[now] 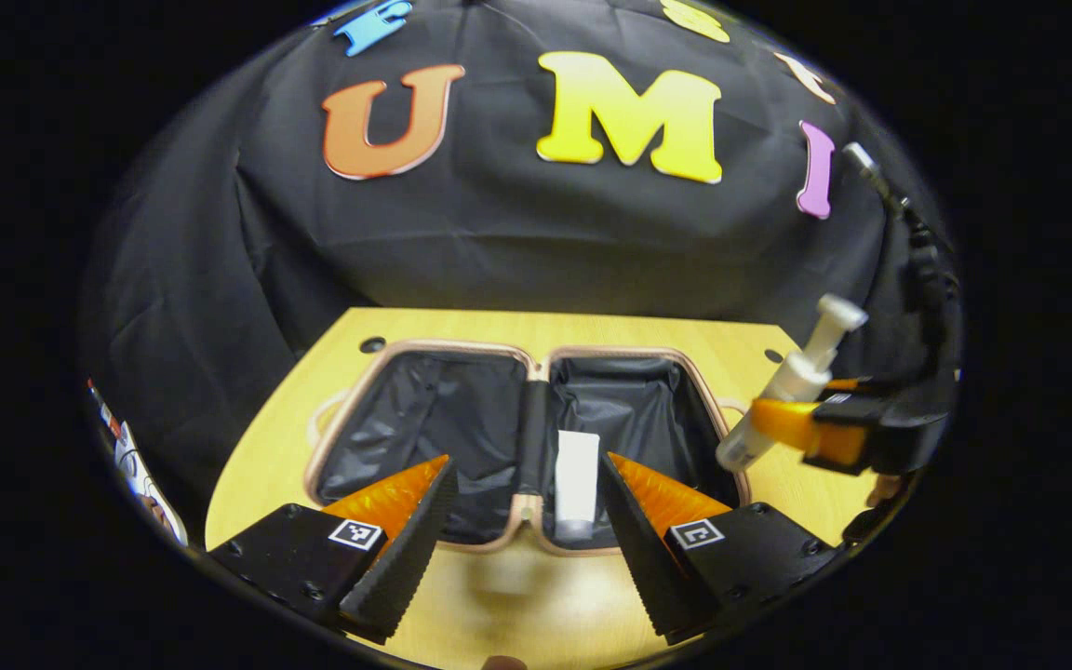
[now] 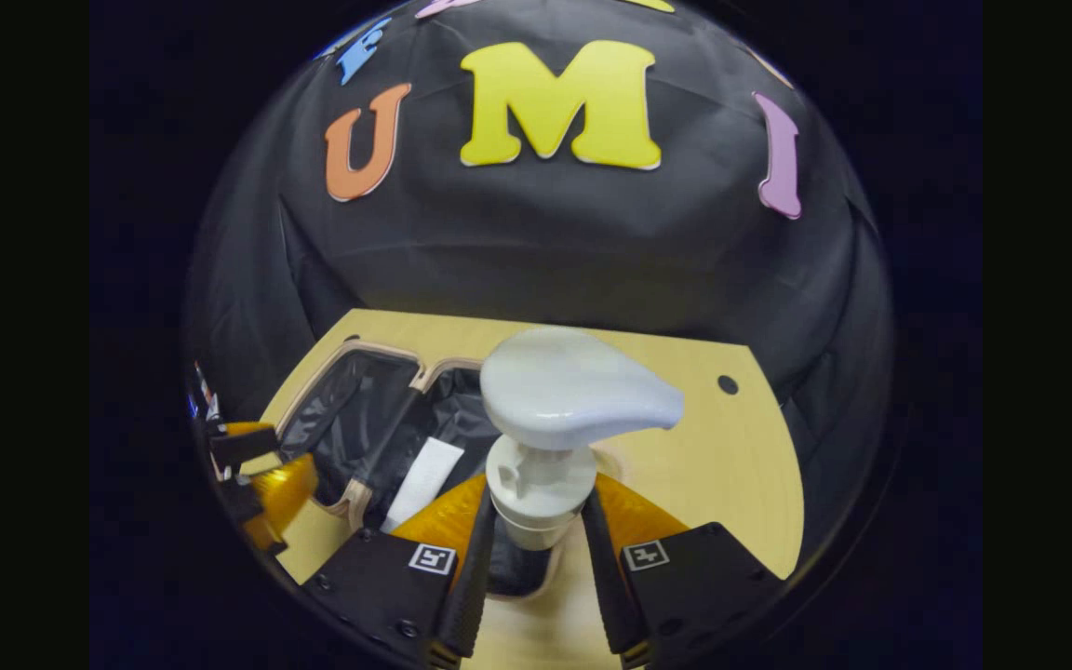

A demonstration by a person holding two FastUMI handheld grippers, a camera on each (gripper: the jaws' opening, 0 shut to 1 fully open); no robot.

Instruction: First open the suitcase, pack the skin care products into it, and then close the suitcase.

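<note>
The small pink-rimmed suitcase (image 1: 517, 437) lies flat open on the wooden table, its black lining showing. A white tube (image 1: 578, 484) lies in its right half, also seen as the white tube (image 2: 422, 484) in the right gripper view. My left gripper (image 1: 529, 530) hovers open above the suitcase's near edge, nothing between its fingers. My right gripper (image 2: 536, 549) is shut on a white pump bottle (image 2: 555, 419), its pump head looming large. In the left gripper view, the right gripper (image 1: 801, 428) holds the pump bottle (image 1: 792, 386) tilted in the air over the suitcase's right edge.
The wooden table (image 1: 462, 596) runs back to the black cloth wall. Two small holes sit at its far corners (image 1: 372, 344). Bare table lies to the right of the suitcase (image 2: 722, 465). The left gripper (image 2: 252, 475) shows at the left edge of the right gripper view.
</note>
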